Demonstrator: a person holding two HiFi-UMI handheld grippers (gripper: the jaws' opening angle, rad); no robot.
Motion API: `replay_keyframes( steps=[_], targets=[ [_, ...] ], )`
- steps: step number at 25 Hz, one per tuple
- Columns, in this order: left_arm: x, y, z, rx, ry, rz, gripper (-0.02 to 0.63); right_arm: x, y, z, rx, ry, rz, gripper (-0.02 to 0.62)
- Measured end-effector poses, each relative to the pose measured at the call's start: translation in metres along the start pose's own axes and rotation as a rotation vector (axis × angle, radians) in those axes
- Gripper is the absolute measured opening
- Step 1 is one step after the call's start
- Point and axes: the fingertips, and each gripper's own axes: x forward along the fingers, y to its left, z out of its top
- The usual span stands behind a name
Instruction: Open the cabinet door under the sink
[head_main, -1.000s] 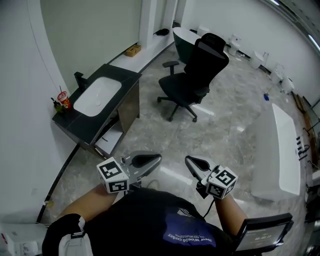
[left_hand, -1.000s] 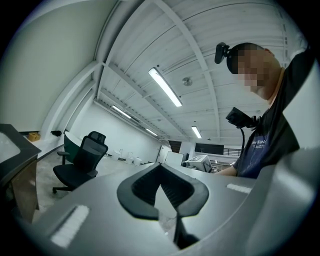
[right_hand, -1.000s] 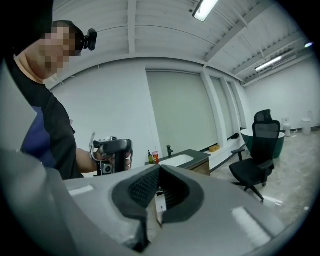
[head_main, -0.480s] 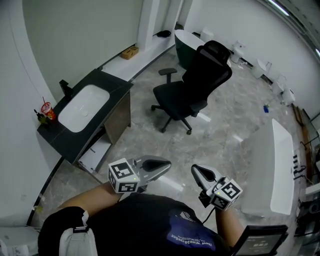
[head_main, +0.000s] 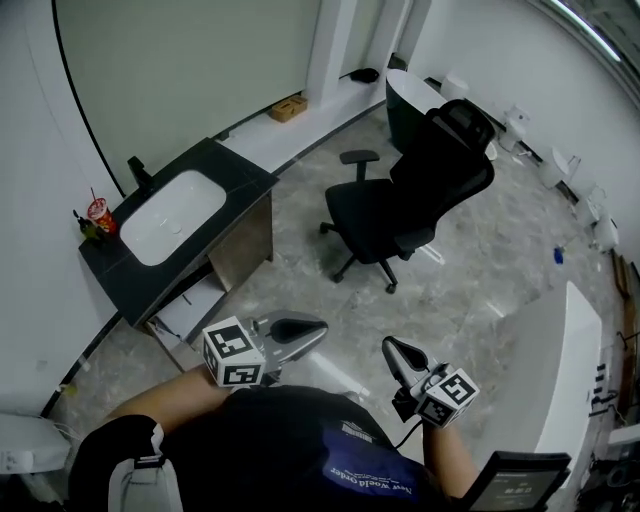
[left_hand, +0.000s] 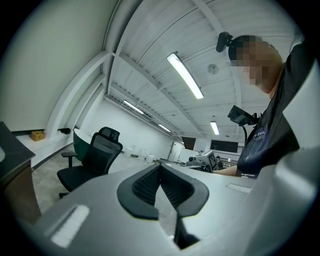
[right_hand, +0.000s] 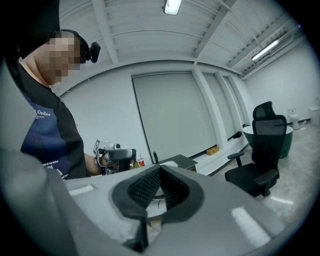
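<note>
The cabinet door (head_main: 244, 243) is a plain brown panel, upright below the right end of the white sink (head_main: 170, 213). It looks closed, flush under the dark top. Left of it, below the sink, the cabinet shows a dark gap.

Glossy marbled floor (head_main: 480, 290), matt dark countertop (head_main: 245, 175), smooth white basin (head_main: 170, 205) — matt black chair (head_main: 440, 190).

Bright, even white light from ceiling strip lamps (left_hand: 185, 75) fills the room, with a pale sheen on the polished floor (head_main: 480, 290) and soft shadow under the chair (head_main: 400, 215); fisheye bending grows toward every edge, gripper views' corners go black, and their six-o'clock foreground is blurred
</note>
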Motion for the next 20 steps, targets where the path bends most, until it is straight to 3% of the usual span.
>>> replay_keyframes(
  steps=[6, 10, 15, 20],
  targets=[
    [0.053, 0.029, 0.016, 0.059, -0.059, 0.201, 0.0, 0.016, -0.074, 0.025, -0.051, 0.056, 0.19, 0.003],
    [0.079, 0.04, 0.029, 0.032, -0.147, 0.331, 0.0, 0.028, -0.117, 0.042, -0.098, 0.109, 0.309, 0.003],
    [0.065, 0.063, 0.044, 0.058, -0.183, 0.51, 0.0, 0.083, -0.134, 0.059, -0.109, 0.144, 0.471, 0.003],
    [0.021, 0.093, 0.046, 0.046, -0.238, 0.655, 0.0, 0.152, -0.123, 0.061, -0.121, 0.18, 0.596, 0.003]
  ],
)
